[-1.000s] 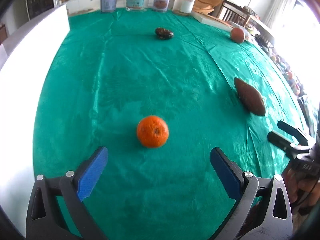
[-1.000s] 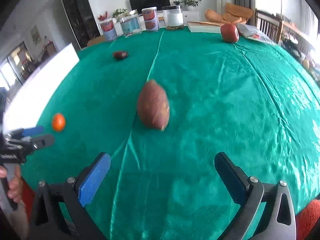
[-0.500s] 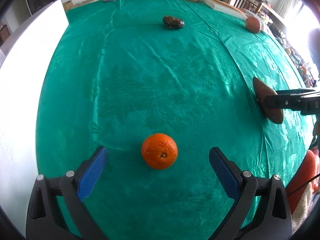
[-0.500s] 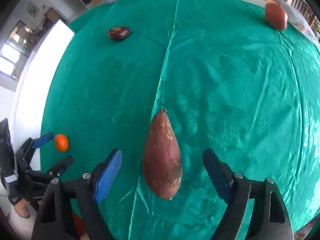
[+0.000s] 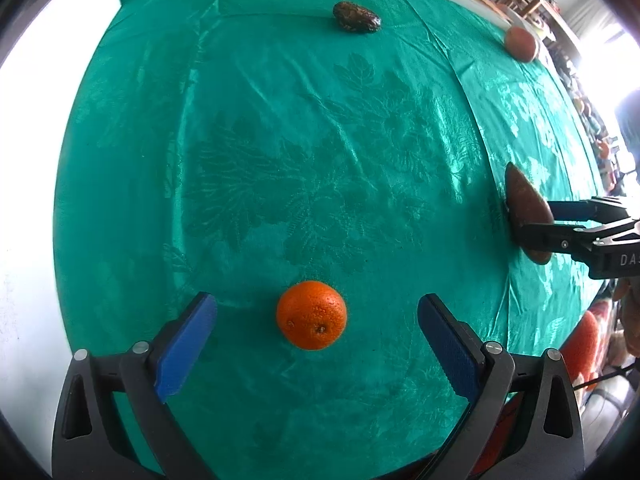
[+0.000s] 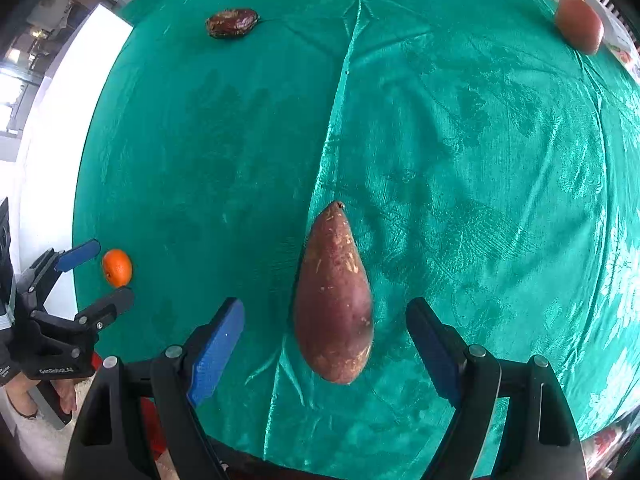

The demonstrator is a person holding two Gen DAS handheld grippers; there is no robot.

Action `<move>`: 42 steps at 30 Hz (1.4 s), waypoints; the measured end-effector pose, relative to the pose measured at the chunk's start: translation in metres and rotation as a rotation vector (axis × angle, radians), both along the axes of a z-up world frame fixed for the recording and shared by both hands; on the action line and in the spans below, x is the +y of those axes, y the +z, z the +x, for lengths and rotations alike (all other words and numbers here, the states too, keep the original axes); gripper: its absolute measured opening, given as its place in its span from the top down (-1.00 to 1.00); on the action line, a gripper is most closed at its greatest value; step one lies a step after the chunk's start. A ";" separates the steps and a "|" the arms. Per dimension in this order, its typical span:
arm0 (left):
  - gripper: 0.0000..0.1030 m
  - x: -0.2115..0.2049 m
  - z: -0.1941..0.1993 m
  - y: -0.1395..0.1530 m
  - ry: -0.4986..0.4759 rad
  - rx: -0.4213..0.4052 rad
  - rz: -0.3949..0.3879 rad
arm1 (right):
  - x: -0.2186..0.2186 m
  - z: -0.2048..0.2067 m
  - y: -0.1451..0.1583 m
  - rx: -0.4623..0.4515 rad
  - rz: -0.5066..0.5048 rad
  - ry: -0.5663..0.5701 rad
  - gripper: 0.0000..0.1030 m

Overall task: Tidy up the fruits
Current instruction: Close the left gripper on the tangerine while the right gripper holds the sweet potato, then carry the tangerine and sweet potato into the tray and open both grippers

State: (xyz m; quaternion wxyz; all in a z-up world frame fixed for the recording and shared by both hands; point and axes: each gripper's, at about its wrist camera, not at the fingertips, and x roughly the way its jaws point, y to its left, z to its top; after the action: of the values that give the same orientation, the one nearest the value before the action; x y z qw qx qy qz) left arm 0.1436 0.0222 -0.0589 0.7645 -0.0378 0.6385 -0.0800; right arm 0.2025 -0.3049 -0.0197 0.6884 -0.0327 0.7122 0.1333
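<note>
An orange (image 5: 311,315) lies on the green tablecloth (image 5: 280,140) between the open fingers of my left gripper (image 5: 316,320), untouched by either pad. A long brown sweet potato (image 6: 334,300) lies between the open fingers of my right gripper (image 6: 324,328), its wide end nearest the camera. The sweet potato also shows in the left wrist view (image 5: 524,208), with the right gripper's fingers (image 5: 560,236) on either side of it. The orange shows small in the right wrist view (image 6: 117,267), between the left gripper's fingers (image 6: 78,250).
A dark mottled oval fruit (image 5: 356,18) (image 6: 232,23) lies at the far side of the cloth. A reddish round fruit (image 5: 520,43) (image 6: 580,28) sits at the far right. A white edge (image 5: 24,200) borders the cloth on the left.
Both grippers have moved forward and down over the table. The orange now sits between the left fingers and the sweet potato between the right fingers. Both stay open.
</note>
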 end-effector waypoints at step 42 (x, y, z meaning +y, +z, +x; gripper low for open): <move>0.46 0.342 -0.040 0.075 0.609 -0.165 0.073 | 0.390 -0.064 0.133 -0.164 0.475 0.494 0.21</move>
State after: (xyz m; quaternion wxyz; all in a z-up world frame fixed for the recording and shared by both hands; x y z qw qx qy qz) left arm 0.1034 0.3638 0.0158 0.8035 -0.1933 0.5360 0.1726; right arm 0.1382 0.0855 0.1136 0.6787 -0.0535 0.5741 0.4549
